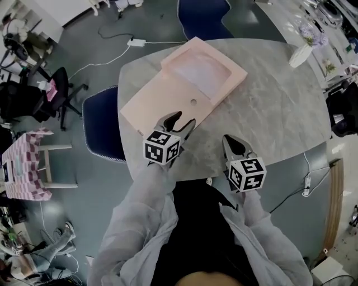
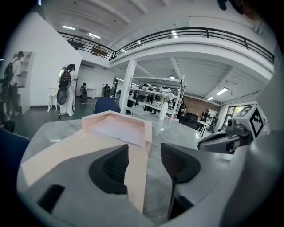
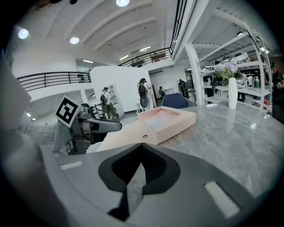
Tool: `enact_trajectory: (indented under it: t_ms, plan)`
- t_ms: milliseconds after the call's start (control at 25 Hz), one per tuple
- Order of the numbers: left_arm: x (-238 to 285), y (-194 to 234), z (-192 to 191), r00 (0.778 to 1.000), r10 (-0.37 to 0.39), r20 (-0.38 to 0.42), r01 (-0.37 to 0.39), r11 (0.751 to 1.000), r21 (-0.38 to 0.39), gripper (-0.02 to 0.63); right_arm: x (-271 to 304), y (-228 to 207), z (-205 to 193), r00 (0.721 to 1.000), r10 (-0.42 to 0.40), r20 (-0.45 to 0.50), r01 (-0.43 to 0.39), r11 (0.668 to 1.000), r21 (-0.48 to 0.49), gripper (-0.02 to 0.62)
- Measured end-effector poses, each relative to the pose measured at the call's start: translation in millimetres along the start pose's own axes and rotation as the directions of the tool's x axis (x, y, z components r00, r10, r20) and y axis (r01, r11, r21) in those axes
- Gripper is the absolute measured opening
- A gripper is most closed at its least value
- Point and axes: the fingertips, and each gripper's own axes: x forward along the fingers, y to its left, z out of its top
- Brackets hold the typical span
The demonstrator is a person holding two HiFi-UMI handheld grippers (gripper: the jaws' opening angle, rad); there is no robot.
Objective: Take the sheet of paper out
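A flat pink box [image 1: 224, 75] lies open on the grey marble table [image 1: 274, 117], its lid flap [image 1: 159, 103] spread toward me with a small round hole in it. A pale sheet of paper [image 1: 198, 70] lies inside the tray, also visible in the left gripper view as the paper [image 2: 119, 129]. My left gripper [image 1: 178, 122] is open at the flap's near edge; the left gripper [image 2: 144, 164] has the flap's corner [image 2: 135, 177] between its jaws, not pressed. My right gripper [image 1: 232, 144] hovers over bare table to the right, its jaws shut on nothing [image 3: 141, 148].
A white vase with flowers [image 1: 302, 53] stands at the table's far right. Blue chairs sit at the left side [image 1: 103, 131] and far end [image 1: 202, 17] of the table. A cable runs over the floor beyond. People stand far off in the hall.
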Motion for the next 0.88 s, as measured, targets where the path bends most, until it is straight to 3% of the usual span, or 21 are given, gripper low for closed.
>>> enact_trajectory:
  t_ms: [400, 880]
  plan:
    - [68.0, 45.6, 23.9, 0.996, -0.050, -0.076, 0.051, 0.999, 0.015, 0.270, 44.2, -18.7, 18.1, 0.999, -0.020, -0.038, 0.021, 0.999, 0.027, 0.008]
    - [145.9, 88.9, 32.4, 0.989, -0.017, -0.146, 0.032, 0.994, 0.102, 0.282, 76.4, -50.1, 21.0, 0.994, -0.068, -0.080, 0.075, 0.993, 0.086, 0.008]
